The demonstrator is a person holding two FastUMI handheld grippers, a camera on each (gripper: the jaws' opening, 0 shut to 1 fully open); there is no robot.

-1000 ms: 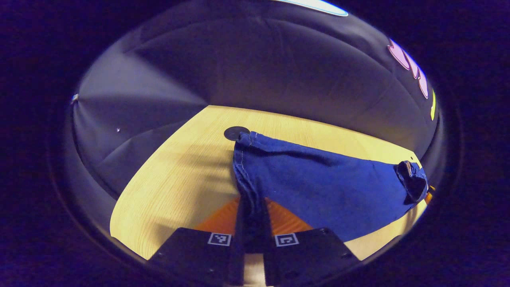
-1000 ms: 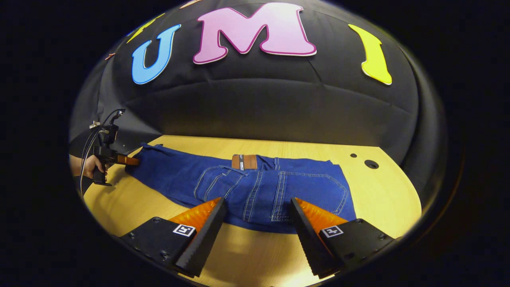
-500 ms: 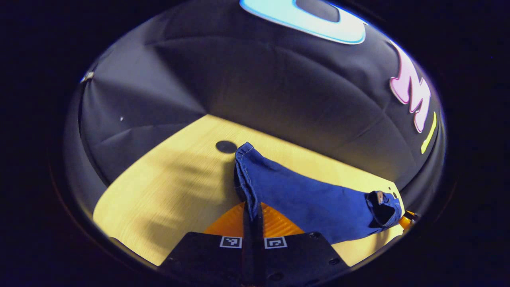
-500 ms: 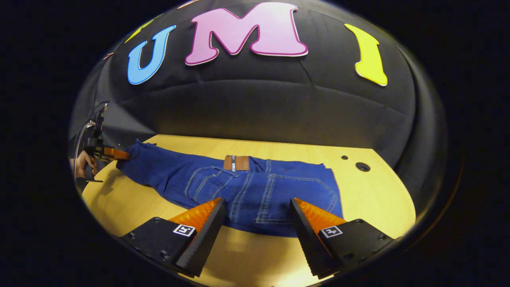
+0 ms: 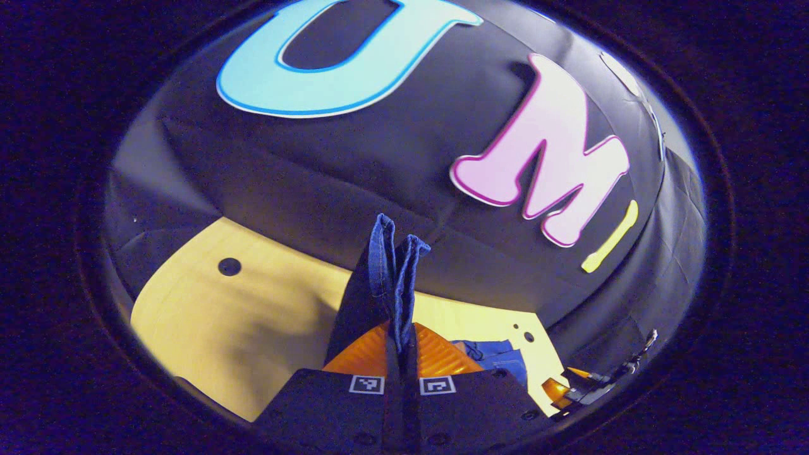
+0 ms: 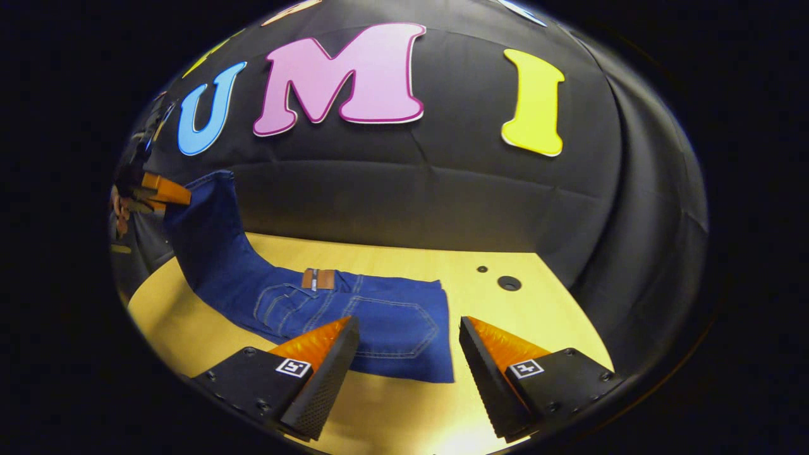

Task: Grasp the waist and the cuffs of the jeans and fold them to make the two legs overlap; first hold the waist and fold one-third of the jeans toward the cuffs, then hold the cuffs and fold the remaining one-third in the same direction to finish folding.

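Blue jeans (image 6: 379,316) lie on the wooden table (image 6: 537,328) with the waist part folded flat, back pockets and a brown patch (image 6: 318,279) facing up. Their legs (image 6: 208,240) rise steeply at the left, up to my left gripper (image 6: 158,193), held by a hand (image 6: 119,208). In the left gripper view my left gripper (image 5: 401,354) is shut on the cuffs (image 5: 392,272), which stick up between its fingers. My right gripper (image 6: 407,373) is open just in front of the jeans' near edge, touching nothing; it also appears far off as the right gripper (image 5: 581,388).
Two round holes (image 6: 509,282) mark the table's far right, and another hole (image 5: 229,266) lies at the far left. The black cloth wall stands close behind the table. Bare wood runs along the front edge (image 6: 404,417) and right of the jeans.
My left gripper has lifted the cuffs high off the table, so the legs now hang up from the folded waist. The right gripper stays open and the jeans sit further left in its view.
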